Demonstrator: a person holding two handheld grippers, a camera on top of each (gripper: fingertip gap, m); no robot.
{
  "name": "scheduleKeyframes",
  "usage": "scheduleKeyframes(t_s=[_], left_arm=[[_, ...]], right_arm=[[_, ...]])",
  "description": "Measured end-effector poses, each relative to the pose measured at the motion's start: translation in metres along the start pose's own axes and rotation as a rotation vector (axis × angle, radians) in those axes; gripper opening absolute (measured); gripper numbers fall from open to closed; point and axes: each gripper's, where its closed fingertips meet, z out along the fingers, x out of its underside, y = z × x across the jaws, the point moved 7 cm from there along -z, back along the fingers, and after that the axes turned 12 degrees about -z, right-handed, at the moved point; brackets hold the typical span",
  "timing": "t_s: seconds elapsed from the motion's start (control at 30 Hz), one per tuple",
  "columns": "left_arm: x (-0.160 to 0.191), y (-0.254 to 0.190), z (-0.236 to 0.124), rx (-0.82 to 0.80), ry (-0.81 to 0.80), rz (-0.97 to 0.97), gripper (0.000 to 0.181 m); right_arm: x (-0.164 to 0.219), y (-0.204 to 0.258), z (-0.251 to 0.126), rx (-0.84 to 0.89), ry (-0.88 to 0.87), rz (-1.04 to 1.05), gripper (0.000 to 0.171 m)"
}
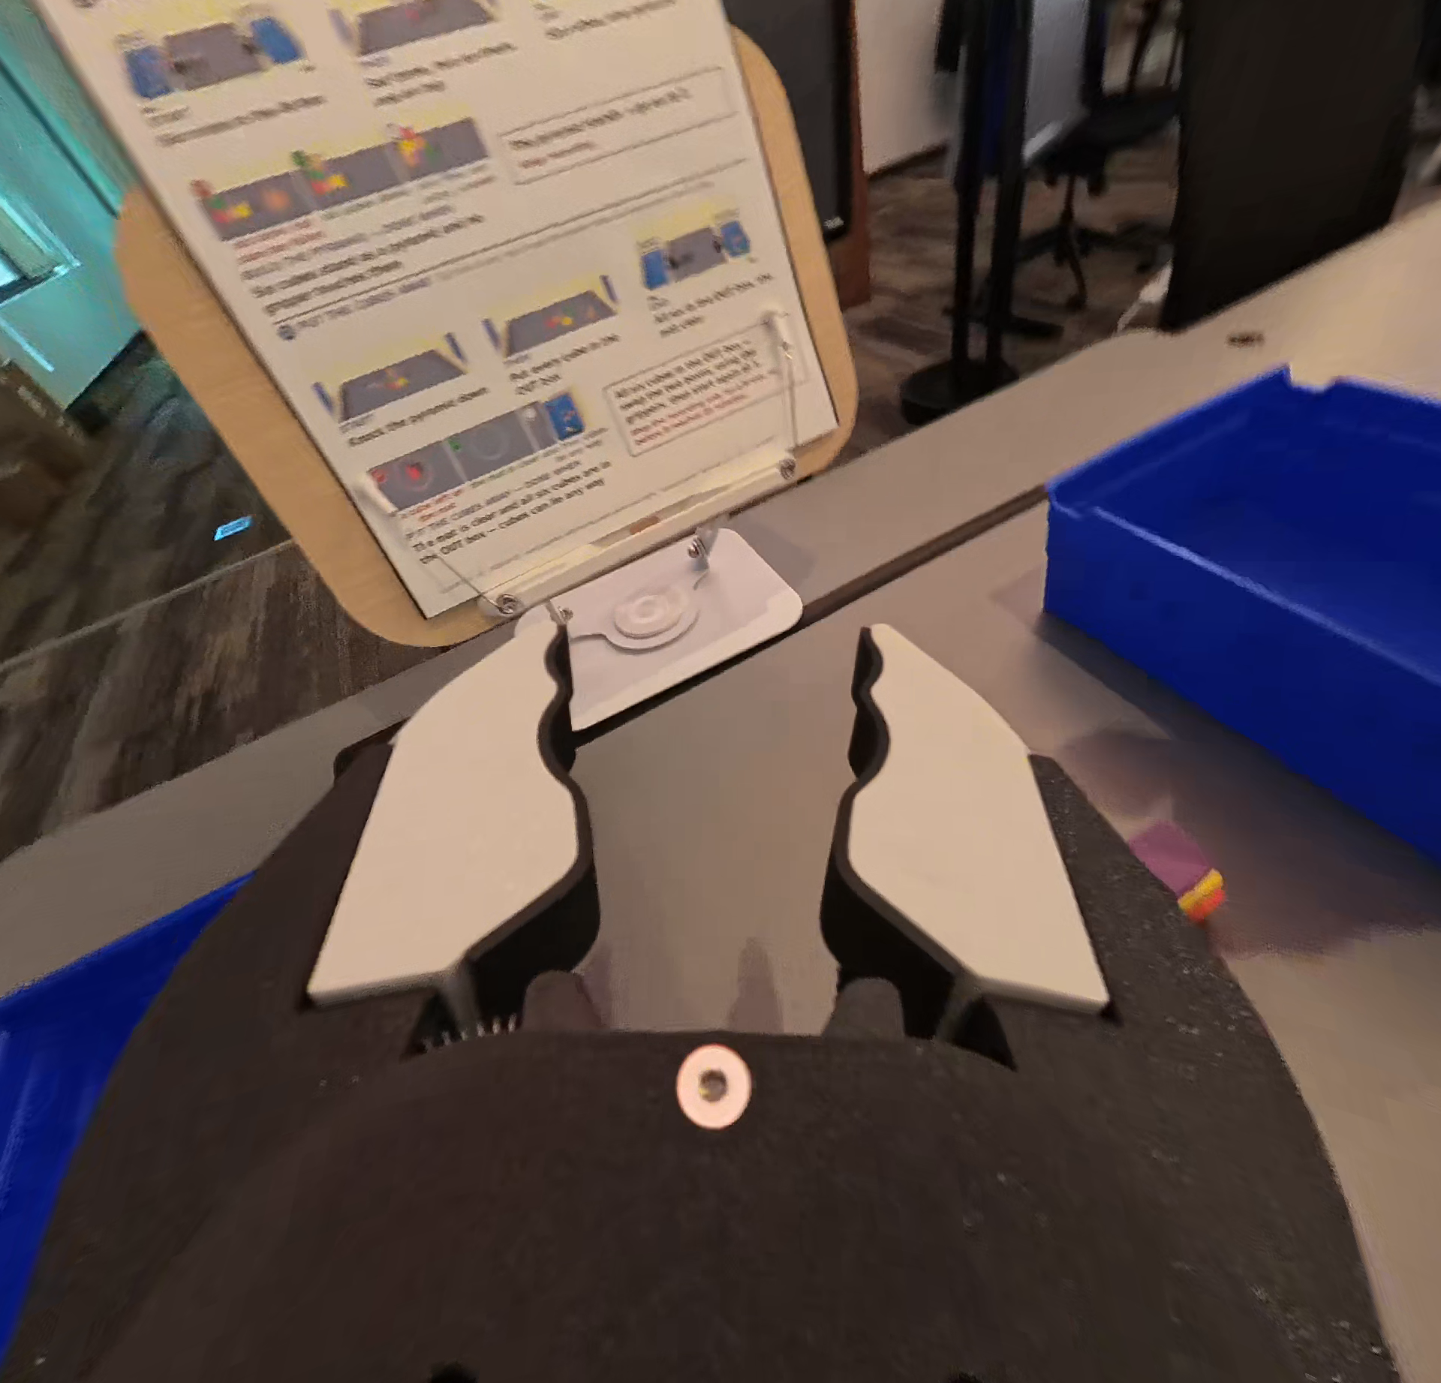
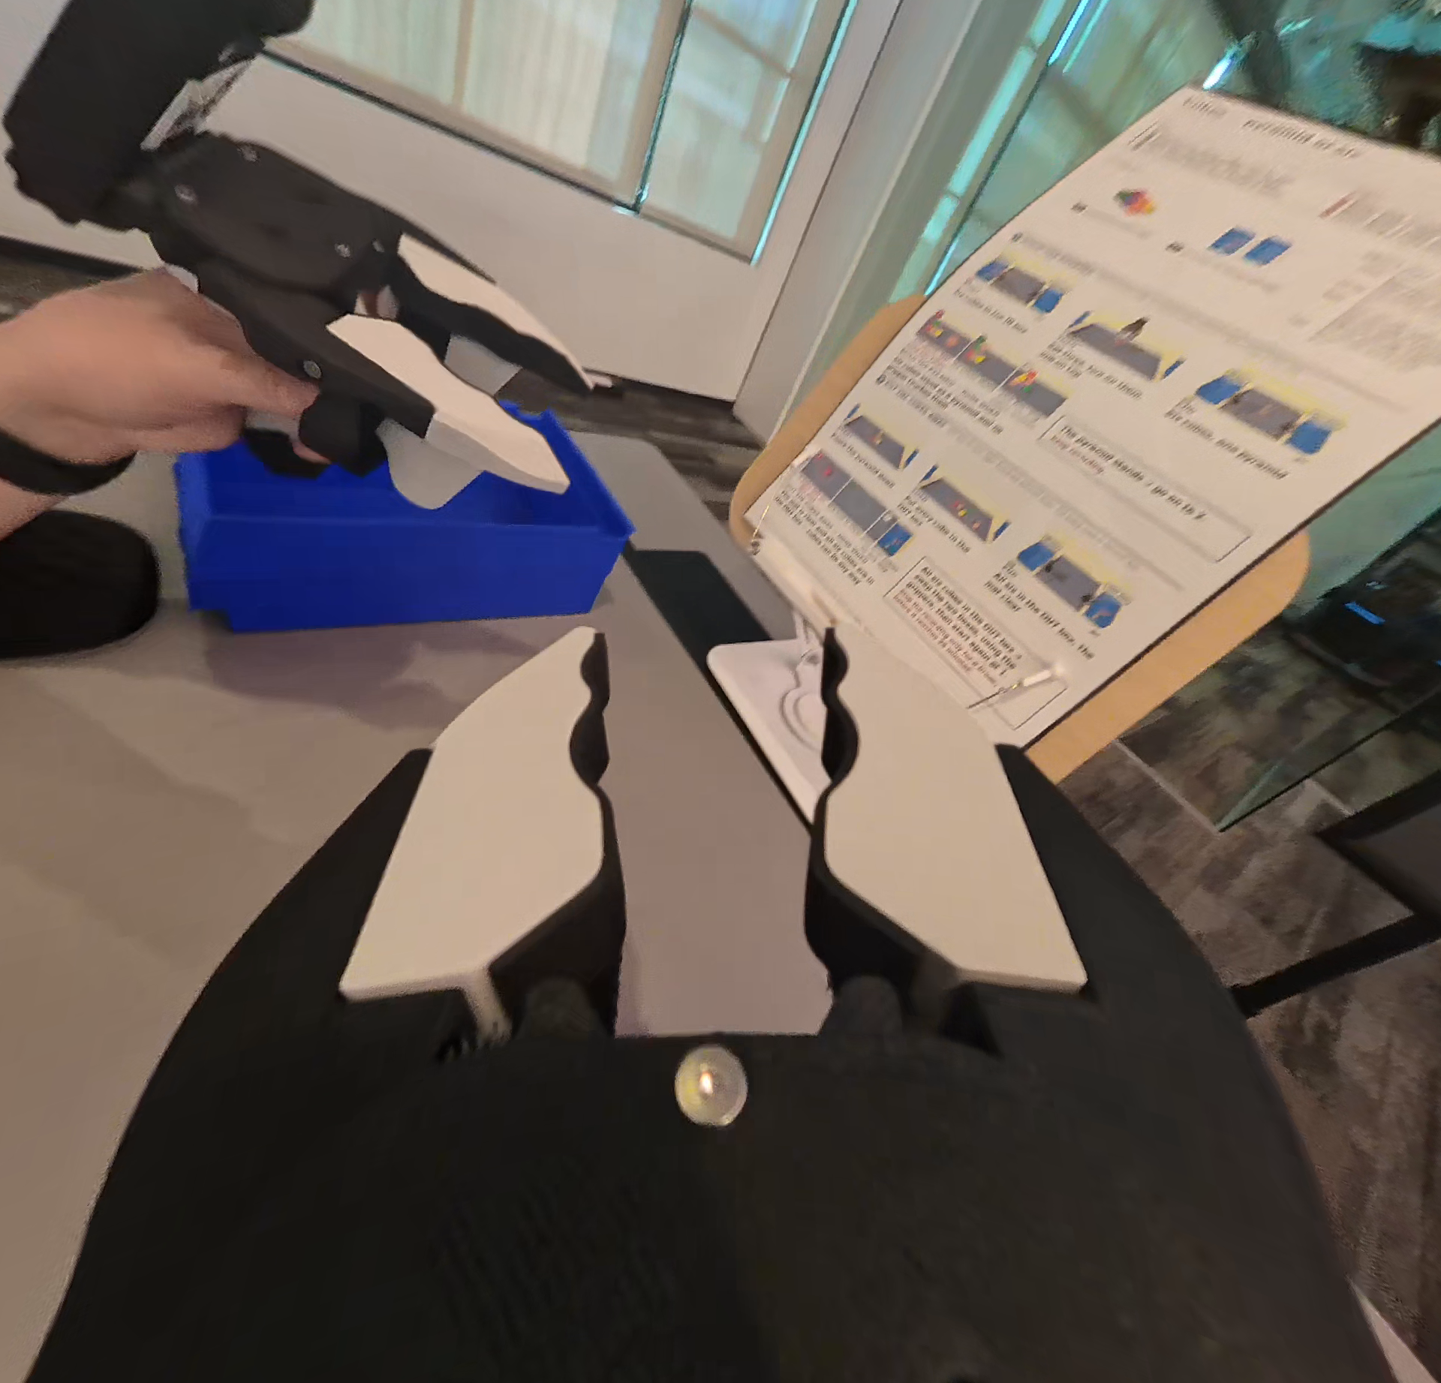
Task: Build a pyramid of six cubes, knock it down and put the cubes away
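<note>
Behind the left tool point(image 1: 713, 644), cubes point(image 1: 1185, 874) mostly hidden, both tools released, right tool point(image 2: 709, 644) empty.

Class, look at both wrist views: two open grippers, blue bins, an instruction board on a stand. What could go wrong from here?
1. The left gripper hangs over the blue bin with open jaws and nothing between them; dipping lower, it might strike the bin's rim.
2. The right gripper points at the instruction board, whose white base lies just ahead; pushing forward may tip it.
3. Both views are motion-blurred, so aim may suffer.
</note>
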Motion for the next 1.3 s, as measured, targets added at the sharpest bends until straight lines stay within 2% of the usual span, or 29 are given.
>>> scheduleKeyframes(t_s=[0.13,0.27,0.47,0.73,0.9,1.07,1.17,1.3], left_arm=[[0.001,0.021,-0.006,-0.075,-0.131,-0.108,0.062],[0.001,0.027,-0.006,-0.156,-0.14,-0.073,0.067],[0.0,0.026,-0.011,-0.173,-0.189,-0.073,0.074],[-0.006,0.013,-0.029,-0.181,-0.325,0.013,0.08],[-0.003,-0.002,-0.031,-0.074,-0.271,-0.034,0.095],[0.0,-0.022,-0.032,0.049,-0.245,-0.043,0.09],[0.002,-0.031,-0.031,0.064,-0.245,-0.004,0.089],[0.007,-0.038,-0.026,0.078,-0.206,0.025,0.09]], right_arm=[[-0.005,0.007,0.008,0.09,-0.006,-0.039,0.058],[-0.005,0.012,0.019,0.147,-0.009,-0.082,0.061],[-0.002,0.018,0.024,0.176,0.021,-0.085,0.064],[-0.006,0.007,0.008,0.346,0.045,-0.126,0.073],[-0.006,-0.009,-0.016,0.486,0.11,-0.142,0.079],[-0.015,-0.01,-0.035,0.396,0.178,-0.158,0.07],[-0.021,-0.011,-0.047,0.401,0.18,-0.199,0.061],[-0.023,-0.012,-0.054,0.378,0.169,-0.179,0.062]])
